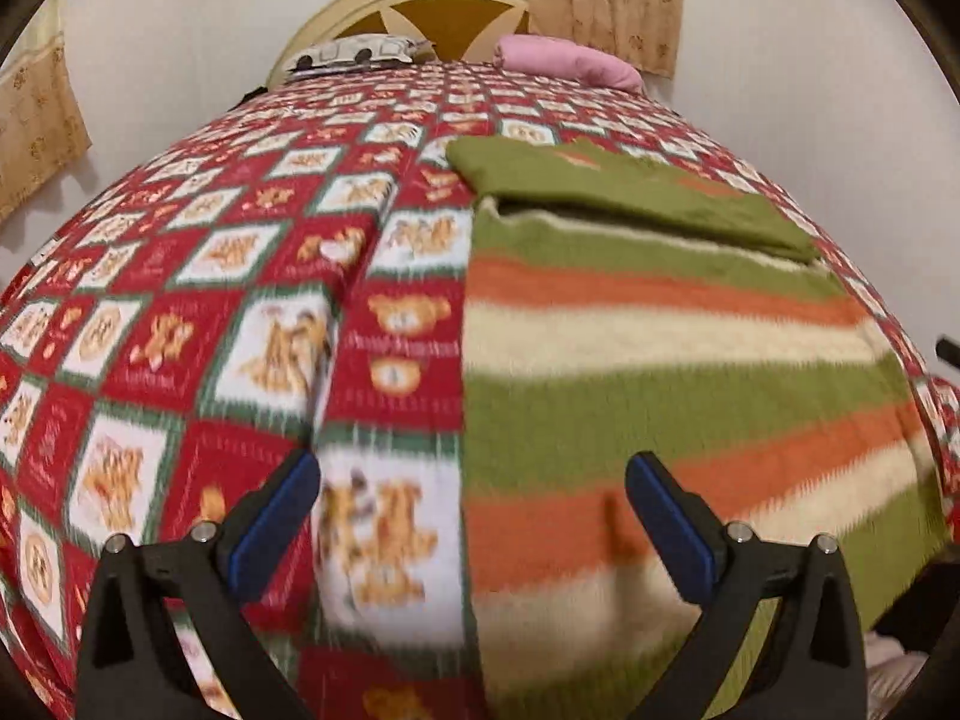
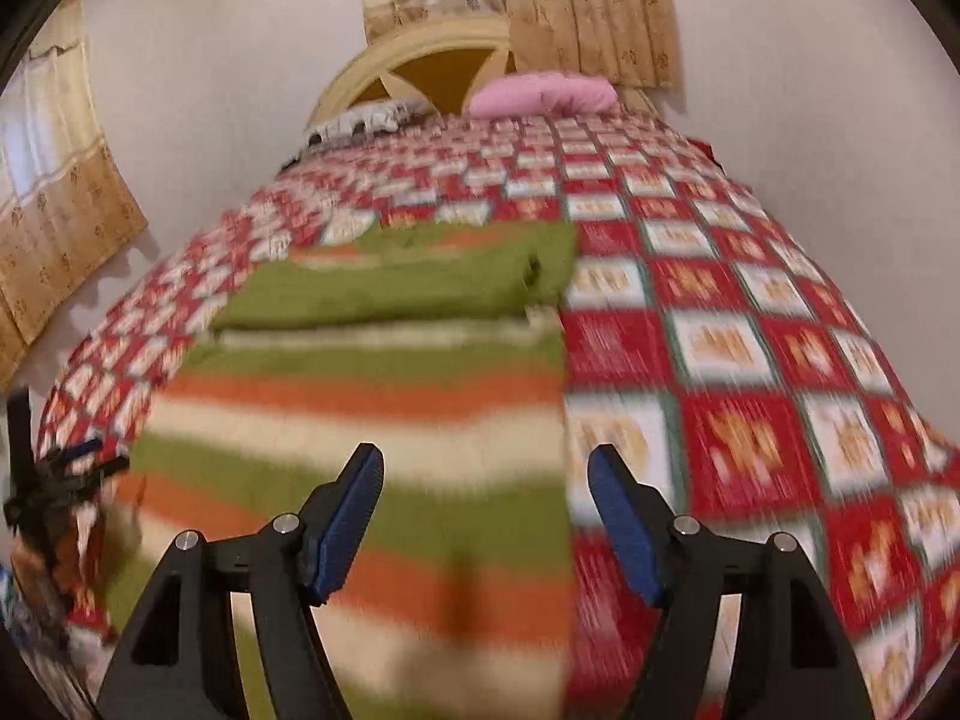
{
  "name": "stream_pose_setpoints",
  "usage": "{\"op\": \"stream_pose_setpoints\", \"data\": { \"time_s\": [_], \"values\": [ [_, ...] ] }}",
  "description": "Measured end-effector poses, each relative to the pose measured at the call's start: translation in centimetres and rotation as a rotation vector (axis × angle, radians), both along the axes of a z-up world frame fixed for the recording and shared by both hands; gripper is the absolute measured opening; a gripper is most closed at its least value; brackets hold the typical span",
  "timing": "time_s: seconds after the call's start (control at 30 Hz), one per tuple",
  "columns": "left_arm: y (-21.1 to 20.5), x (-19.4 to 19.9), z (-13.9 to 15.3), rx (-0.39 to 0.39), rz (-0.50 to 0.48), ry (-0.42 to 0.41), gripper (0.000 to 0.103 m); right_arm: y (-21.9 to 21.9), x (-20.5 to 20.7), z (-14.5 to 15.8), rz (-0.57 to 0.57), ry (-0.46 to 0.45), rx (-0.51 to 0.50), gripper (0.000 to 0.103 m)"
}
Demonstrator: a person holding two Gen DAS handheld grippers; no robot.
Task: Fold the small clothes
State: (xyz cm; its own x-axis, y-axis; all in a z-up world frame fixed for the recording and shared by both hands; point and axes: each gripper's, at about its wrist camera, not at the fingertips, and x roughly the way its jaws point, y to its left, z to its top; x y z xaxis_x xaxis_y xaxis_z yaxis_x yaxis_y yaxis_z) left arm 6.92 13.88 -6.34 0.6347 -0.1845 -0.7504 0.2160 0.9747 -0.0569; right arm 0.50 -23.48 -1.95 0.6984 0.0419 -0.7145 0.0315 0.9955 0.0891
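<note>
Both grippers — left gripper (image 1: 471, 516), right gripper (image 2: 485, 510) — hover wide open, empty, over the striped garment (image 1: 660, 360)

L gripper (image 1: 473, 498) & R gripper (image 2: 485, 489): both jaws wide apart, empty, angled fwd/down.

Both wrist views look from the foot of the bed (image 1: 180, 330) toward the headboard (image 1: 420, 6), low and close over the striped garment (image 1: 660, 360). The left view sits left of it, the right view right; the 2 share garment, bedspread, pillows, curtains.
</note>
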Motion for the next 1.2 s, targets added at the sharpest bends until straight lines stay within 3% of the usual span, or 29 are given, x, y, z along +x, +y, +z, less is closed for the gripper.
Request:
{"op": "stream_pose_setpoints", "data": {
  "time_s": [0.1, 0.3, 0.4, 0.53, 0.6, 0.73, 0.83, 0.87, 0.93, 1.1, 1.17, 1.2],
  "values": [
    [-0.6, -2.1, 0.0, 0.02, -0.033, -0.011, 0.103, -0.7, -3.3, -1.5, -0.004, 0.055, 0.008, 0.071],
    [-1.9, -4.1, 1.4, -0.018, -0.12, -0.004, 0.103, -0.9, -8.1, -3.7, -0.004, 0.093, 0.093, 0.07],
    [-1.2, -5.4, 1.1, -0.019, -0.104, 0.01, 0.103, -0.5, -9.1, -4.6, 0.009, 0.093, 0.14, 0.069],
    [-0.5, -5.5, 0.6, -0.073, -0.061, 0.069, 0.097, 0.6, -9.0, -6.0, 0.018, 0.128, 0.057, 0.058],
    [-0.1, -6.1, 0.5, -0.091, -0.043, 0.078, 0.096, 0.7, -9.4, -6.1, 0.033, 0.126, 0.076, 0.058],
    [0.4, -7.8, -0.1, -0.106, -0.019, 0.103, 0.084, 1.5, -9.6, -6.1, 0.082, 0.147, 0.085, 0.057],
    [0.9, -8.1, -1.3, -0.146, -0.014, 0.171, 0.073, 2.2, -9.8, -6.3, 0.097, 0.147, 0.031, 0.047],
    [1.0, -8.1, -1.7, -0.154, -0.015, 0.199, 0.066, 2.3, -9.8, -6.3, 0.097, 0.145, 0.008, 0.039],
    [1.0, -8.5, -1.9, -0.149, -0.017, 0.199, 0.065, 2.1, -9.8, -6.3, 0.105, 0.15, -0.01, 0.031],
    [0.2, -9.1, -2.0, -0.117, -0.031, 0.222, 0.062, 1.7, -9.9, -6.4, 0.102, 0.147, 0.02, 0.03],
    [-0.4, -9.3, -1.8, -0.096, -0.051, 0.223, 0.047, 2.1, -10.0, -6.4, 0.112, 0.154, -0.012, 0.013],
    [-0.6, -9.4, -1.8, -0.082, -0.049, 0.222, 0.045, 2.1, -10.0, -6.4, 0.119, 0.158, -0.007, 0.012]
  ]
}}
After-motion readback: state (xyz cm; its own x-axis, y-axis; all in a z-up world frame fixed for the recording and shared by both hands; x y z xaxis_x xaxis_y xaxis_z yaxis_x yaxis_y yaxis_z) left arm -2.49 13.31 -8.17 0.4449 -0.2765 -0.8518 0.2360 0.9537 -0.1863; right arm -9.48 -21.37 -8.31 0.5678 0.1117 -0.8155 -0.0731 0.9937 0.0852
